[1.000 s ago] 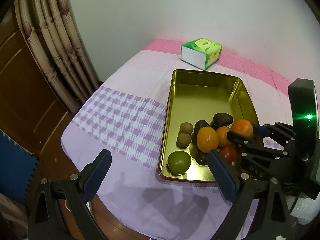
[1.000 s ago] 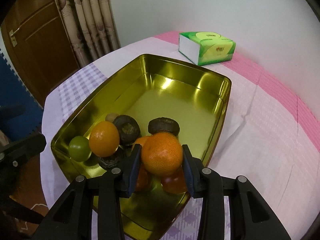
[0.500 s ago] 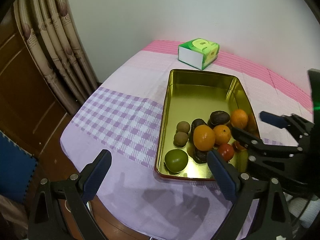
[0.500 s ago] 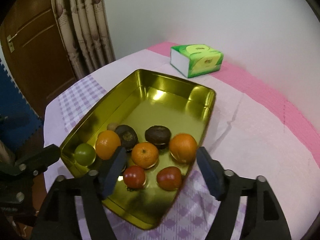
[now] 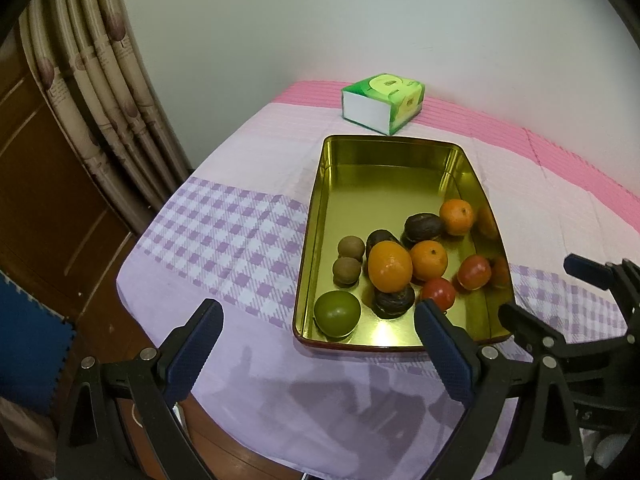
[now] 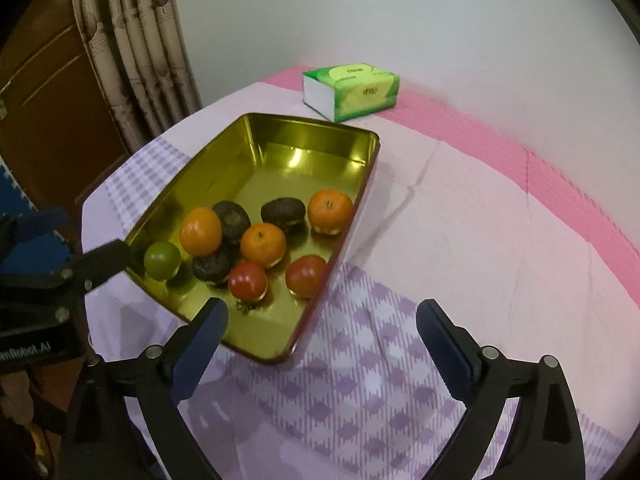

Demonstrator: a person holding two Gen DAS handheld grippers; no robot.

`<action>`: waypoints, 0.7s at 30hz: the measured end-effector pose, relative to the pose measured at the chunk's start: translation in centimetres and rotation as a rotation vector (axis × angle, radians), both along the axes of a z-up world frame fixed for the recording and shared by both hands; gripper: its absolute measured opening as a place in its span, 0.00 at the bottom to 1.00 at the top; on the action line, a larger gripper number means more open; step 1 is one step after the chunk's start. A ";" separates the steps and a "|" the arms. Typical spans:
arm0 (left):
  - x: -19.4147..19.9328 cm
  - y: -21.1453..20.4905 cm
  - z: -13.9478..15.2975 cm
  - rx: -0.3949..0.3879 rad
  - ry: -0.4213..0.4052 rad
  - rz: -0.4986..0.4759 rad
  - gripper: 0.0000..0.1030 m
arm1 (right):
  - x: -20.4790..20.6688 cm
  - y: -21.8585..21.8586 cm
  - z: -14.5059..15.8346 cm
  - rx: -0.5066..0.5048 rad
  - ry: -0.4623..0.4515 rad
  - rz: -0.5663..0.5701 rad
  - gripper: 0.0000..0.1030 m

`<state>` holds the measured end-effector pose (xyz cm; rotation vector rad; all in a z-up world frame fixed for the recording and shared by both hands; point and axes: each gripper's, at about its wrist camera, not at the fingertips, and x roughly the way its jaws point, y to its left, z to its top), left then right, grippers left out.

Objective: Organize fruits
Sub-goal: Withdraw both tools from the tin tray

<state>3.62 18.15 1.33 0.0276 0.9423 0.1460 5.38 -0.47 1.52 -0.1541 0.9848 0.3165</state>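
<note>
A gold tin tray lies on the cloth-covered table and holds several fruits at its near end. Among them are three oranges, three dark fruits, two red ones, two small brown ones and a green one. One orange rests against the tray's right wall. My right gripper hovers over the tray's near right corner; its jaws are opening and nothing is between them. At the near edge of the tray my left gripper stands wide open and empty. Each gripper shows at the edge of the other's view.
A green and white tissue box stands beyond the tray near the wall. Curtains and a wooden door are to the left. The table's edge runs just below both grippers, with the floor and a blue mat beyond.
My right gripper let go of the orange, which now lies in the tray by its right wall. That gripper opened wide and drew back up and to the right. The left gripper barely moved.
</note>
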 end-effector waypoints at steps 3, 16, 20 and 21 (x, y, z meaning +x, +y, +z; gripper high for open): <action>0.0 0.0 0.0 0.000 0.000 0.001 0.93 | -0.2 -0.1 -0.4 -0.010 0.019 -0.005 0.93; 0.0 -0.3 -0.2 0.000 0.007 -0.003 0.93 | -0.6 0.6 -0.7 -0.019 0.039 0.017 0.93; -0.1 -0.3 -0.3 -0.001 0.007 -0.003 0.93 | -0.5 0.8 -0.9 -0.021 0.047 0.023 0.93; 0.0 -0.3 -0.4 -0.002 0.007 -0.003 0.93 | -0.5 0.8 -0.9 -0.023 0.050 0.025 0.93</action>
